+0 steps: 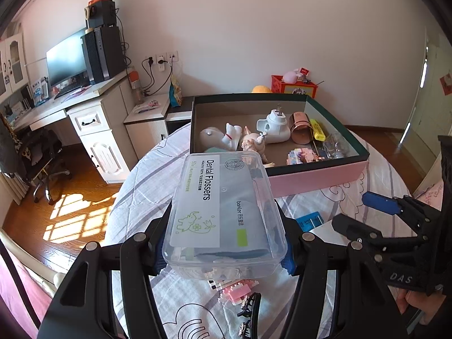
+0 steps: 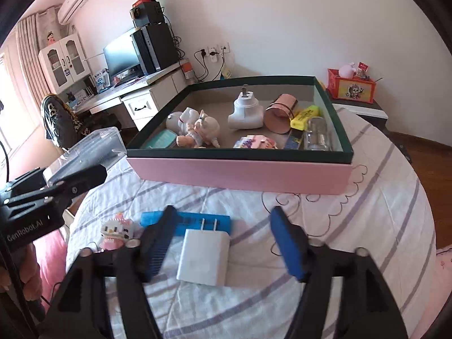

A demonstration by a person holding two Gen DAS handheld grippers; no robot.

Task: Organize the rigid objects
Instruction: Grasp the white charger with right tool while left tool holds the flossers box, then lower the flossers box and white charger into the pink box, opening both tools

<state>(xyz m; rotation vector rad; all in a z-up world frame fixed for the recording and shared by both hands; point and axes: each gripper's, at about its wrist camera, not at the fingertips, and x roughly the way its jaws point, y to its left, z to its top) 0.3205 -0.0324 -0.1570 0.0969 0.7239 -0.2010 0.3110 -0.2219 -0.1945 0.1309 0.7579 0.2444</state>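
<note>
A round table under a white quilted cloth with grey-lilac stripes and outline drawings fills the foreground of a bedroom with a white wall, a reddish wooden floor and sunlight falling on it in a window-pane pattern at nine o'clock in the left wrist view. On the far half of the table sits a shallow rectangular cardboard box with pink outer walls and a dark green rim, holding a white plug adaptor, a copper-coloured metal cup lying on its side, a yellow highlighter, a clear glass jar, pale figurines and a pastel brick toy. The left gripper is clamped on a clear plastic dental-flosser case with a white and grey label, carried above the table just short of the box's near wall. The right gripper has its blue-padded fingers spread wide and holds nothing; a white two-pin wall charger lies on the cloth between them, with no pad clearly touching it, its pins towards a flat blue plastic piece at twelve o'clock. A pink and white brick cat figure stands at ten o'clock. Beyond the table, at ten to eleven o'clock, a white desk carries a dark monitor and a black computer tower; a red and yellow printed box stands at one o'clock.
</note>
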